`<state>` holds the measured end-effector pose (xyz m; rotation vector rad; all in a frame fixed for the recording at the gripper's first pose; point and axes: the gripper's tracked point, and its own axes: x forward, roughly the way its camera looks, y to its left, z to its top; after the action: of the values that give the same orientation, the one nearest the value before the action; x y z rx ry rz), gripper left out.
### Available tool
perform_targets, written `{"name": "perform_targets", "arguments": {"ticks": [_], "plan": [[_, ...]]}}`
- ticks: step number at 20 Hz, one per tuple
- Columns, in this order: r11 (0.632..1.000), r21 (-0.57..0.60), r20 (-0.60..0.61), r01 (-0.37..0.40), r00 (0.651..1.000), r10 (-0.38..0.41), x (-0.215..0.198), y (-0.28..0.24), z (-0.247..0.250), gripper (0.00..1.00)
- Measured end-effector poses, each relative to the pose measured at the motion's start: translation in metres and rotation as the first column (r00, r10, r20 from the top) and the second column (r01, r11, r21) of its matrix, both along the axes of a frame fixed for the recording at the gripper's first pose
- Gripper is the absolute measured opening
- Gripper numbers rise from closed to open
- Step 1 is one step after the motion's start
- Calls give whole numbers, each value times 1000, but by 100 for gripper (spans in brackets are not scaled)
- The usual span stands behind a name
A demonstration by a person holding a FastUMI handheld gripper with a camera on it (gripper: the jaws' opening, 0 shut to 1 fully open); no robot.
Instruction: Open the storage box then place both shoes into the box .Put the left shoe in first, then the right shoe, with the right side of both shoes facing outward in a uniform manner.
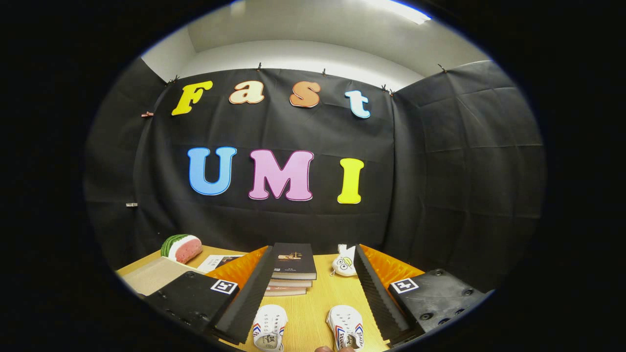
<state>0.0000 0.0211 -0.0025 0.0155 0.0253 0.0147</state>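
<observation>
The shoes lie on the bench [313,303] between the fingers, low and close: one shoe [269,328] by the left finger [249,293], the other shoe [345,328] by the right finger [379,293]. Their long axes run roughly along the fingers. Which is the left shoe I cannot tell for sure. The gripper [313,298] stands wide apart, holding nothing and touching neither shoe. Beyond the fingers sit a stack of books [292,266], a small white toy [345,263] and a watermelon slice [182,247]. I see no storage box to open.
</observation>
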Motion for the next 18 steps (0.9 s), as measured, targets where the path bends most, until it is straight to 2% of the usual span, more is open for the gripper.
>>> {"name": "perform_targets", "arguments": {"ticks": [9, 12, 13, 15, 18], "plan": [[1000, 17, 5, -20, 1000, 20, 2, 14, 4, 97], [994, 59, -43, -88, 995, 90, 6, 45, -8, 97], [986, 91, -90, -138, 985, 146, 5, 64, -16, 98], [952, 205, -194, -227, 944, 267, 3, 103, -36, 99], [882, 388, -364, -266, 835, 412, -10, 149, -74, 100]]}}
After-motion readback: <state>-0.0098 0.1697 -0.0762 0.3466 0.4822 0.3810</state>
